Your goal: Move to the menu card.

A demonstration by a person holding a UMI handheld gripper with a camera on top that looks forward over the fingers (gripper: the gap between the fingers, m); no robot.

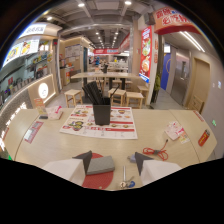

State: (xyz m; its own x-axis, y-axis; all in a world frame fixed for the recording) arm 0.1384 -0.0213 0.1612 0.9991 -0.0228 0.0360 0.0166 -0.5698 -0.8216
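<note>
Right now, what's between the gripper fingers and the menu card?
In the gripper view, only bare tabletop separates the open gripper from the menu card. The black chopstick holder stands on the card, beyond its near edge.

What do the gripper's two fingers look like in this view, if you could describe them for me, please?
The gripper shows two fingers with dark, pointed, wedge-shaped tips that narrow toward each other. Behind each tip sits a broader pale, whitish block. The gripper's body below them is in black shadow; no cables, markings, hand or sleeve are visible.
</note>
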